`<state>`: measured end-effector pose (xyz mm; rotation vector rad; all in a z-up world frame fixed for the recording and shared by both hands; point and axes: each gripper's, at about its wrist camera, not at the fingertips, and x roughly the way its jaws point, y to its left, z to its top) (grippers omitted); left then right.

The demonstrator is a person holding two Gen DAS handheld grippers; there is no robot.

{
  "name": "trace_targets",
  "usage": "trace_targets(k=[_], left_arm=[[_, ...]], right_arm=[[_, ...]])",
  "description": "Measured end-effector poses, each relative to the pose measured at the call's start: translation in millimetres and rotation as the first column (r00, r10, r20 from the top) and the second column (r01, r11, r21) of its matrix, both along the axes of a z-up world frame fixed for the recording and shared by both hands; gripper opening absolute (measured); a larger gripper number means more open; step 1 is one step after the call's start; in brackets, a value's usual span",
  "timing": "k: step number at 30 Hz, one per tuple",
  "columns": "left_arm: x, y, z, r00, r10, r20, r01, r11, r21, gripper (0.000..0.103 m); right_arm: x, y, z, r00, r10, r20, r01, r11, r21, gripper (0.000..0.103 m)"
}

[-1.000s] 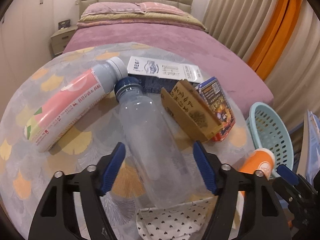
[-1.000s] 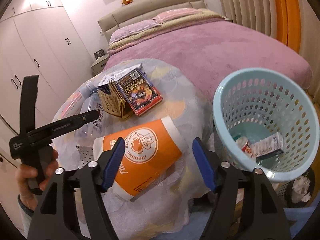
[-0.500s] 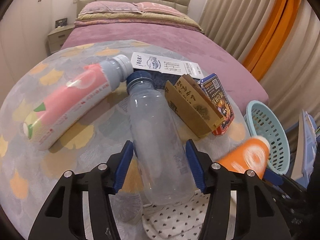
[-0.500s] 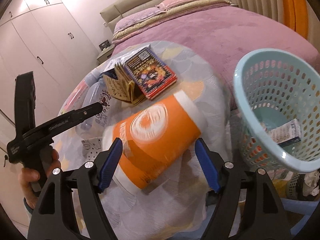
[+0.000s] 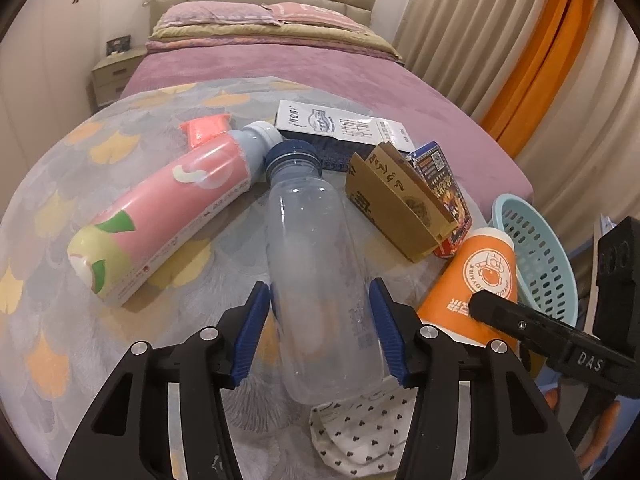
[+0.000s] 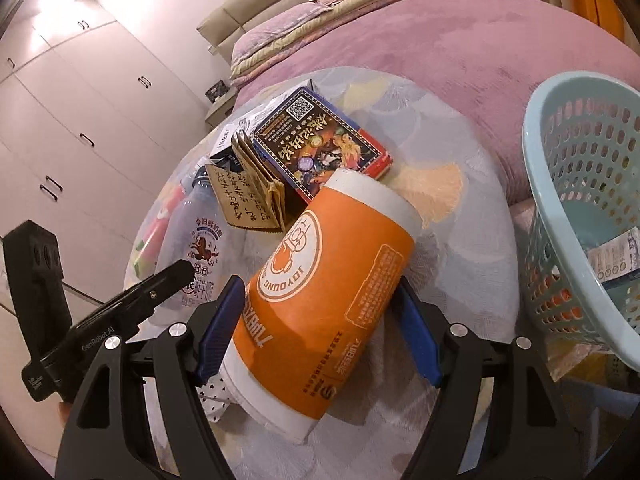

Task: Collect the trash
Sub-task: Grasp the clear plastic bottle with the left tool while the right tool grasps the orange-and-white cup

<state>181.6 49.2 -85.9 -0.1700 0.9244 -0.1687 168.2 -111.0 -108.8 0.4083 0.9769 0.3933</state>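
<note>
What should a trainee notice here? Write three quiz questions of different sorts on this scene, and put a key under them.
1. True or false: the left tool is closed on the pink bottle.
2. What lies between the fingers of the right tool? A) the orange cup B) the card box C) the basket
3. Fill in: the cap of the clear bottle is dark ____.

Key
1. False. It is closed on the clear bottle.
2. A
3. blue
</note>
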Motion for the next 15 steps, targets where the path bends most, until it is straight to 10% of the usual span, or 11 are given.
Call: trace_targets(k=[7, 15], left_arm=[[2, -12, 2, 0.999, 0.000, 0.032, -0.002, 0.998, 0.059, 0.049], [-16, 5, 23, 0.995, 0.007, 0.098, -0.003, 0.999, -0.038, 0.047]], right_arm=[[-1, 2, 3, 1.000, -0.006, 0.012, 0.006, 1.000, -0.017, 0.063], [-17, -7, 24, 0.997, -0.030, 0.076, 0.033, 0.999, -0.038, 0.053]])
